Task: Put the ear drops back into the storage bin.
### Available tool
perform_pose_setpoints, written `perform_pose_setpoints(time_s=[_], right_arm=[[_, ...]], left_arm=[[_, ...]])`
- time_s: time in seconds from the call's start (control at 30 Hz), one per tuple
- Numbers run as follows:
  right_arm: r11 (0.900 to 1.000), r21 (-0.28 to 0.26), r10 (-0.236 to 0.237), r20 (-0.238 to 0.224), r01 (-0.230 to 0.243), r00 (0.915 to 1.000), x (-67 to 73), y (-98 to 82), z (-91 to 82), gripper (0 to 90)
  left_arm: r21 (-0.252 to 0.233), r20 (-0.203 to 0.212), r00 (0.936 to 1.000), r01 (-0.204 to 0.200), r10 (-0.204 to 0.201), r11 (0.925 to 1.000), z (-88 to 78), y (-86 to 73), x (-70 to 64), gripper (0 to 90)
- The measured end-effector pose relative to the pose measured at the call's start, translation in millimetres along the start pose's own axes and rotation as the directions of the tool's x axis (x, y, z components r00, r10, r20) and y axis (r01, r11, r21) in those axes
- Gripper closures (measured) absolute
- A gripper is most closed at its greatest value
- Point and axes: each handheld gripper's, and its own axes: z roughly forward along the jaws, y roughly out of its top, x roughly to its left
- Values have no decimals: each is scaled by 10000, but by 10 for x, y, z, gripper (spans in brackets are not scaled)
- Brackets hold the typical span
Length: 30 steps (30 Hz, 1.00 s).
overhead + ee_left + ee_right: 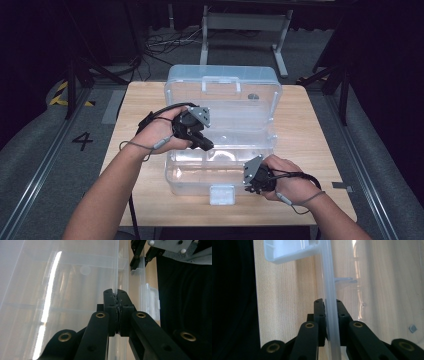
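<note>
A clear plastic storage box [190,184] stands on the wooden table [310,145], its lid [222,87] swung up at the back. My left gripper [206,145] reaches down into the box from the left. In the left gripper view it [117,293] is shut on a thin clear plastic wall [116,270]; whether that is an inner tray's edge I cannot tell. My right gripper [251,187] is at the box's front right. In the right gripper view it [329,301] is shut on the box's front wall [327,272]. The left gripper view also has the right gripper [142,261] at its top.
A white latch [222,195] hangs at the front middle of the box. A small grey round piece [253,96] lies against the lid. Behind the table are a metal stand [245,22] and floor cables [160,45]. The table's front edge is near my forearms.
</note>
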Motion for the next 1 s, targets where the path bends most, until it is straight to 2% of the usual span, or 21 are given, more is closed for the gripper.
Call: perform_pose_setpoints(time_s=[0.13, 0.3, 0.6, 1.0], right_arm=[[10000, -38, 78, 97, -78, 9999, 12, -2, 1, 829], [10000, 3, 89, 206, -89, 9997, 24, 1, 0, 819], [9997, 138, 169, 518, -177, 9985, 55, 20, -6, 816], [9996, -107, 275, 677, -268, 9973, 69, 11, -91, 822]], left_arm=[[87, -17, 10000, 1, -1, 10000, 10, 6, -21, 880], [-68, 139, 9999, 60, -59, 10000, 23, -23, -19, 879], [-56, 212, 9997, 102, -101, 9999, 37, -36, -38, 879], [-79, 180, 9998, 111, -109, 9999, 50, -49, -56, 883]])
